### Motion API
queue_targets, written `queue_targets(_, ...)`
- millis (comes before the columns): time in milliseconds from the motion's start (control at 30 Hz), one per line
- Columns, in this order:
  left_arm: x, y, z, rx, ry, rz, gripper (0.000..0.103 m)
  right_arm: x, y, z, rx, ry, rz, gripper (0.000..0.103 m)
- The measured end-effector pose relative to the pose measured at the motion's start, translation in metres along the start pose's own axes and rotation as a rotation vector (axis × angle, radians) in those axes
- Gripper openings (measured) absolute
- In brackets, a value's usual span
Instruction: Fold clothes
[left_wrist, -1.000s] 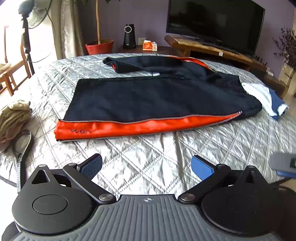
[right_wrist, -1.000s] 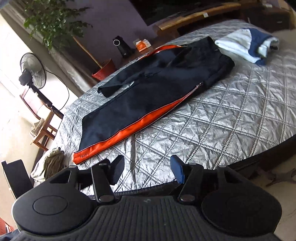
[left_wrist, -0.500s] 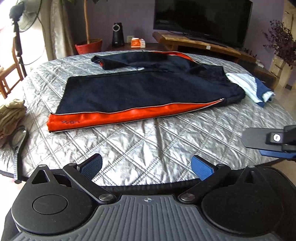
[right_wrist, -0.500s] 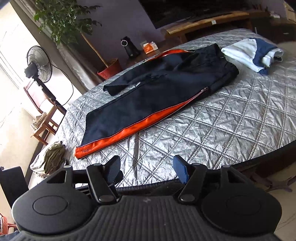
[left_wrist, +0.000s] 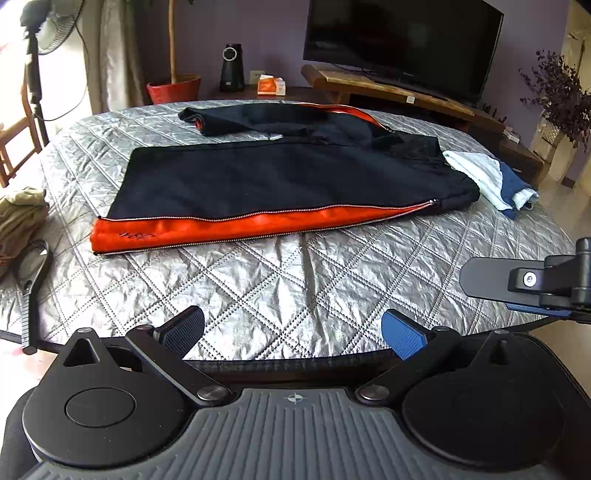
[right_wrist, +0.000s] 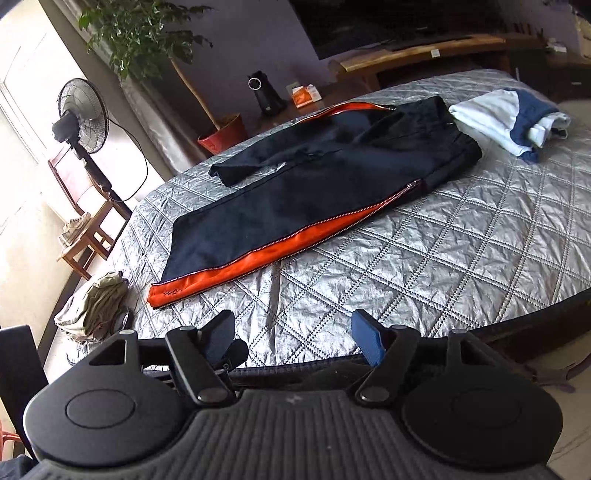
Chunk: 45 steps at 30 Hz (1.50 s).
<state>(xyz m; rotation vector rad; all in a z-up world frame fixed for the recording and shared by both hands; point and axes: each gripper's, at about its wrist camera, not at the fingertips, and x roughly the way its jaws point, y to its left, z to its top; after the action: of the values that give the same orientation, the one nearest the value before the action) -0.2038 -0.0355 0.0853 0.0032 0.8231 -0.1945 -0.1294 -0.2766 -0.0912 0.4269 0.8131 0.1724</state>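
A dark navy jacket (left_wrist: 280, 177) with an orange lining strip (left_wrist: 236, 227) along its zip lies flat on the round silver quilted table (left_wrist: 314, 280); the right wrist view shows the jacket (right_wrist: 314, 192) too. One sleeve (left_wrist: 229, 122) is folded across its far side. My left gripper (left_wrist: 293, 330) hangs open at the table's near edge, well short of the jacket, with nothing between its fingers. My right gripper (right_wrist: 293, 338) is open and empty too, over the near edge; its side shows as a black bar (left_wrist: 517, 280) at the left wrist view's right.
A folded white-and-blue garment (left_wrist: 495, 181) lies at the jacket's right end. An olive cloth bundle (left_wrist: 18, 214) and a black strap (left_wrist: 31, 273) sit at the table's left edge. Behind are a TV (left_wrist: 402, 44), wooden bench, red plant pot (left_wrist: 173, 88), fan (right_wrist: 79, 118) and chair.
Both grippers have drawn back from the jacket toward the table's near edge. The right gripper has come further into the left view. The jacket has not moved.
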Motion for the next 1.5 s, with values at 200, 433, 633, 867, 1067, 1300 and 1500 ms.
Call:
queue_targets(200, 0.001, 0.001, 0.0, -0.005, 0.002, 0.017, 0.103, 0.0, 0.0, 0.0, 0.003, 0.0, 0.002, 0.069)
queue_targets(433, 0.001, -0.001, 0.0, 0.001, 0.002, 0.022, 0.103, 0.0, 0.002, -0.001, -0.001, -0.001, 0.008, 0.069)
queue_targets(633, 0.005, -0.003, -0.001, 0.007, 0.006, 0.025, 0.103, 0.002, 0.004, -0.001, -0.009, 0.002, 0.016, 0.07)
queue_targets(867, 0.007, -0.002, 0.0, 0.005, -0.005, 0.044, 0.103, 0.003, -0.001, 0.001, 0.03, -0.006, 0.034, 0.074)
queue_targets(1067, 0.012, 0.005, 0.001, -0.024, -0.003, 0.048, 0.103, 0.007, -0.011, 0.004, 0.108, -0.001, 0.026, 0.076)
queue_targets(1300, 0.021, 0.007, 0.001, -0.035, 0.011, 0.067, 0.103, 0.0, -0.018, 0.002, 0.179, -0.057, 0.09, 0.077)
queue_targets(1500, 0.022, 0.01, 0.001, -0.067, 0.003, 0.102, 0.103, -0.013, -0.034, -0.003, 0.287, -0.13, 0.097, 0.082)
